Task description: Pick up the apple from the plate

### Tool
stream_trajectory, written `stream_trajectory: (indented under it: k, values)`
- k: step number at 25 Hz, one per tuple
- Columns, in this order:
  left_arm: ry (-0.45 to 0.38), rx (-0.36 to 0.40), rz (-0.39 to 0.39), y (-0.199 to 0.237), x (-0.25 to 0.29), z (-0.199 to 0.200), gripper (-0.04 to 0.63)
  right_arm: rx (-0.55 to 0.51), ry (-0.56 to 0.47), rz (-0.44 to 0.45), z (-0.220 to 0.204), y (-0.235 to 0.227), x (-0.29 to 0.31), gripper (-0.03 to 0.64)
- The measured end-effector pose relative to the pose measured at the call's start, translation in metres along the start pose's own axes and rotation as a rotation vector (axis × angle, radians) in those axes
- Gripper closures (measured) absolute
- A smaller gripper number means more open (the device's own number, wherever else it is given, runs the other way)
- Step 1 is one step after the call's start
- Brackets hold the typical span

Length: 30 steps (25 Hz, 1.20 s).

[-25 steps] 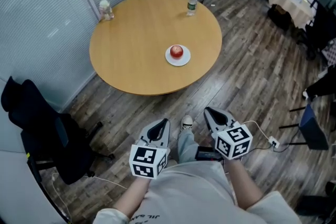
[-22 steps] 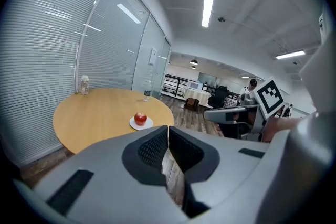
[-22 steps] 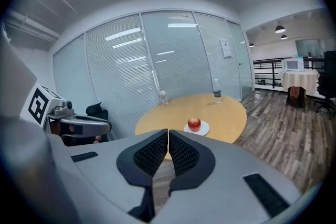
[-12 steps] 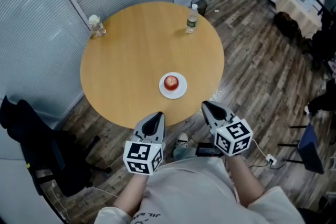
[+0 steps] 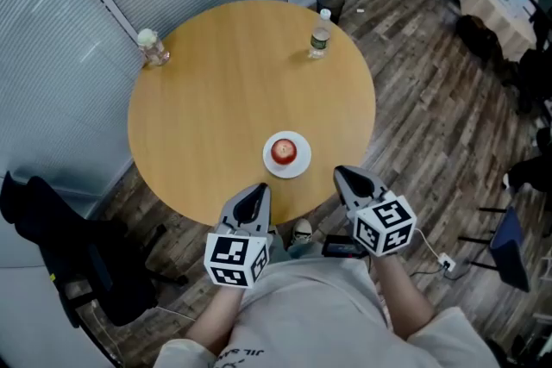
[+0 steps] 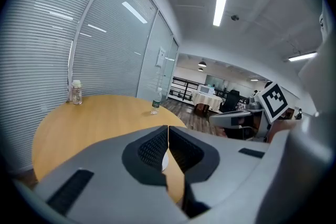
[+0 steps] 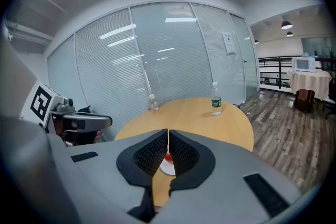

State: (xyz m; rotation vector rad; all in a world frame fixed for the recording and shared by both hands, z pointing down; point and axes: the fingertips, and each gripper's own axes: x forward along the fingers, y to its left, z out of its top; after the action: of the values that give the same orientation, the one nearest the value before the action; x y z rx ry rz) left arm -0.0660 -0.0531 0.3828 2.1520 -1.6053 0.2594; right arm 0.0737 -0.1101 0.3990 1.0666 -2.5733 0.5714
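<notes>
A red apple (image 5: 284,151) sits on a small white plate (image 5: 269,163) near the front edge of the round wooden table (image 5: 216,99). My left gripper (image 5: 256,190) hovers over the table's near rim, left of and short of the plate, its jaws shut and empty. To the plate's right, my right gripper (image 5: 342,175) is also shut with nothing in it. In the right gripper view the apple (image 7: 167,156) and plate (image 7: 168,167) peek out just beyond the shut gripper (image 7: 168,134). The left gripper view shows only a sliver of plate (image 6: 164,161) past the closed gripper (image 6: 168,129).
A water bottle with a green label (image 5: 320,37) stands at the table's far right and a small clear bottle (image 5: 150,47) at its far left. A chair draped with a dark jacket (image 5: 52,228) is on the floor at left. A bin (image 5: 329,3) stands behind the table.
The person has walked up to the table: it and the apple now lie closer, and both grippers have come from over the floor to the table's near edge. Jaws stayed shut.
</notes>
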Motion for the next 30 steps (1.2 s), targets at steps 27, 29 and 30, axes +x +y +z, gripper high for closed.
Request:
stream_trajectory:
  k: [27,29,30]
  values:
    - [0.090,0.094,-0.074,0.038,0.072,-0.026,0.592,0.021,0.100,-0.017,-0.037,-0.006,0.058,0.586]
    - [0.103,0.101,-0.079,0.040,0.078,-0.031,0.592,0.009,0.110,-0.018,-0.040,-0.008,0.064,0.586]
    - [0.112,0.103,-0.082,0.042,0.081,-0.034,0.592,0.010,0.114,-0.019,-0.042,-0.008,0.067,0.586]
